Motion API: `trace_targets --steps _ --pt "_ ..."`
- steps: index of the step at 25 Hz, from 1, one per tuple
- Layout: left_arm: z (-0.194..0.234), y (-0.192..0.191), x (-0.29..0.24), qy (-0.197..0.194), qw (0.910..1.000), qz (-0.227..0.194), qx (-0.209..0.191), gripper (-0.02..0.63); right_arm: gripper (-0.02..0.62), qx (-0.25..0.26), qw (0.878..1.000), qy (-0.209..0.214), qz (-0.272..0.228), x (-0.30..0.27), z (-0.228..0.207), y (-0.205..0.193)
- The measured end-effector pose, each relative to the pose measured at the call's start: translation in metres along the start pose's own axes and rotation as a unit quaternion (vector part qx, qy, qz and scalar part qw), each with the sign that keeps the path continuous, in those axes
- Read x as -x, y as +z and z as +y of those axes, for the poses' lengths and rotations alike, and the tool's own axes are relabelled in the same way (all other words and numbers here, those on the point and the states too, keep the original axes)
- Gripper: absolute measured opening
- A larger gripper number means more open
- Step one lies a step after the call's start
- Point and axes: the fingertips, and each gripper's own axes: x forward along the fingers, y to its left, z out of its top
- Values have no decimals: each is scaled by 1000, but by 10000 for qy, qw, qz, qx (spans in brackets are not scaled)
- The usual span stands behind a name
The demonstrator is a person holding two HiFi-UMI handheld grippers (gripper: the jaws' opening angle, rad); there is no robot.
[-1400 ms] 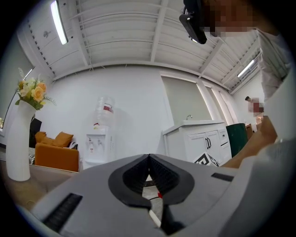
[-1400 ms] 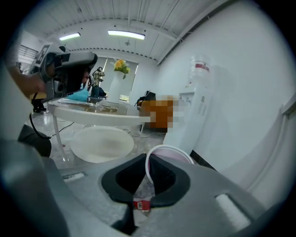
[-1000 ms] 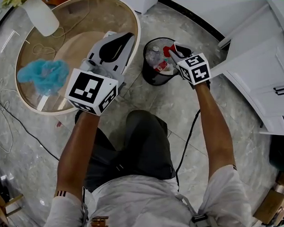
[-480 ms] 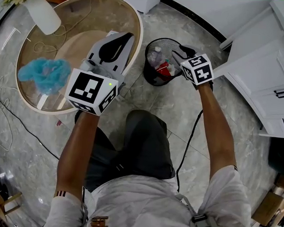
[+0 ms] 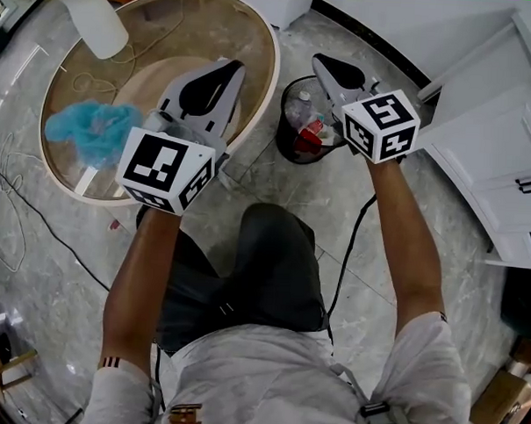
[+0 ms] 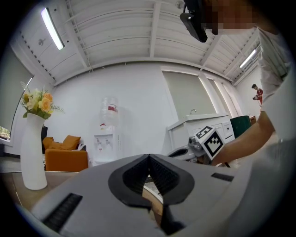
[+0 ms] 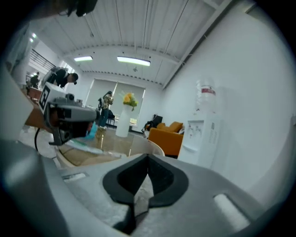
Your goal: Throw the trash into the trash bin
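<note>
A black mesh trash bin stands on the floor beside the round glass table. Inside it lie red trash and a clear bottle. My right gripper hangs above the bin's far rim; its jaws have just been closing and now meet with nothing between them. A fluffy blue piece of trash lies on the table's left part. My left gripper hovers level over the table, right of the blue trash, shut and empty.
A white vase with flowers stands at the table's far edge, and a thin cord lies on the glass. White cabinets fill the right side. A black cable runs across the marble floor by the person's legs.
The right gripper let the red trash drop into the bin, rose out of it and closed. The left gripper stayed over the table.
</note>
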Motion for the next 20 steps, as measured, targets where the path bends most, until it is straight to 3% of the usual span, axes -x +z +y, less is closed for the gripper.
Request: trace_targets --steps 7,20 --pt "18 18 21 235 9996 -27 -170 -2 2 -285 9928 718 -915 -12 56 82" --pt "70 32 104 1195 9926 -41 -207 -2 2 -105 9751 1918 -1107 -43 159 130"
